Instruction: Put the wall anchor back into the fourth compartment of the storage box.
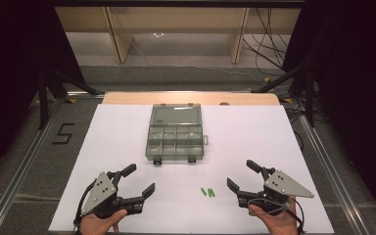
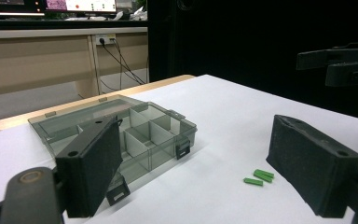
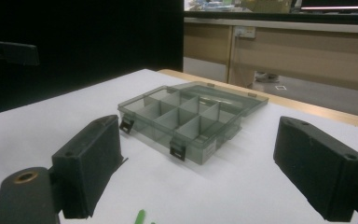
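A clear grey compartment box (image 1: 176,139) lies on the white sheet, its lid folded back flat on the far side. Its several cells look empty, both in the left gripper view (image 2: 135,135) and in the right gripper view (image 3: 186,119). A few small green pieces (image 1: 207,192) rest on the sheet between the hands, nearer the front edge, and appear again as green pieces (image 2: 259,177) and a green tip (image 3: 140,217). My left gripper (image 1: 139,179) is open and holds nothing. My right gripper (image 1: 242,175) is open too, its jaws wide apart (image 3: 199,135).
The white sheet (image 1: 127,127) covers a wooden table whose far edge (image 1: 191,98) shows. Metal rails run along both sides. A black "5" mark (image 1: 63,133) lies left of the table. Desk legs and cables stand beyond. The other gripper (image 2: 340,60) shows at upper right.
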